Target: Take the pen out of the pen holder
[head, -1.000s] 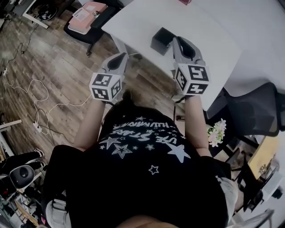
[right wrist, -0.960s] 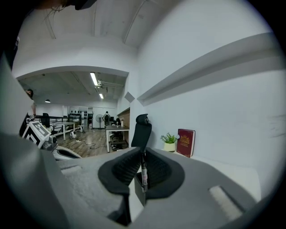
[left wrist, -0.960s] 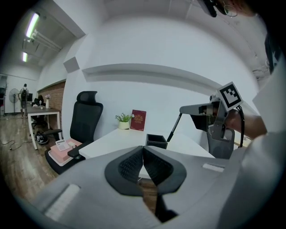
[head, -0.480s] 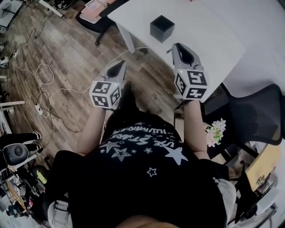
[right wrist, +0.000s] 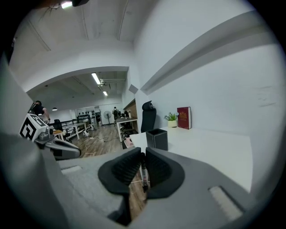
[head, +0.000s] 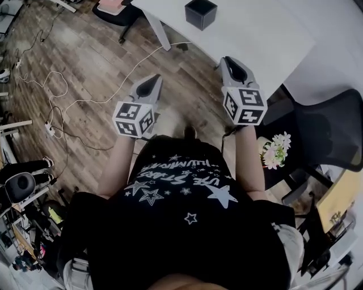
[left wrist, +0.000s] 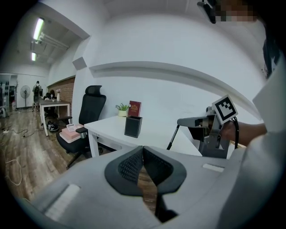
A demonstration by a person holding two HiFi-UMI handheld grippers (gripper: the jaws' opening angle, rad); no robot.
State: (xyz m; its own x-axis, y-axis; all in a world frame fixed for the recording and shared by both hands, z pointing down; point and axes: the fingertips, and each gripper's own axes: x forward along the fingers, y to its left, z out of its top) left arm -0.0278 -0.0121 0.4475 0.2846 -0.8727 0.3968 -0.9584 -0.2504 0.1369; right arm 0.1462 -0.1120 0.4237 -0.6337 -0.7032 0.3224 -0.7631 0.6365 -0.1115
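The black square pen holder (head: 201, 13) stands near the front corner of the white table (head: 266, 34); it also shows in the left gripper view (left wrist: 133, 126) and the right gripper view (right wrist: 157, 138). My right gripper (head: 233, 63) hovers by the table's near edge, well back from the holder. In its own view the right gripper (right wrist: 144, 154) is shut on a thin dark pen (right wrist: 144, 172) that stands upright between the pads. My left gripper (head: 148, 85) hangs over the wooden floor, left of the table. Its jaws (left wrist: 143, 150) are shut with nothing between them.
A black office chair (head: 329, 130) and a small bunch of flowers (head: 276, 152) are at my right. White cables (head: 57, 102) trail over the wooden floor. A red book (left wrist: 134, 108) and a small plant (left wrist: 121, 107) stand at the table's back. Another chair (left wrist: 91, 107) holds pink boxes.
Both grippers have drawn back from the table toward my body. The pen holder now lies farther from the right gripper, near the top of the head view.
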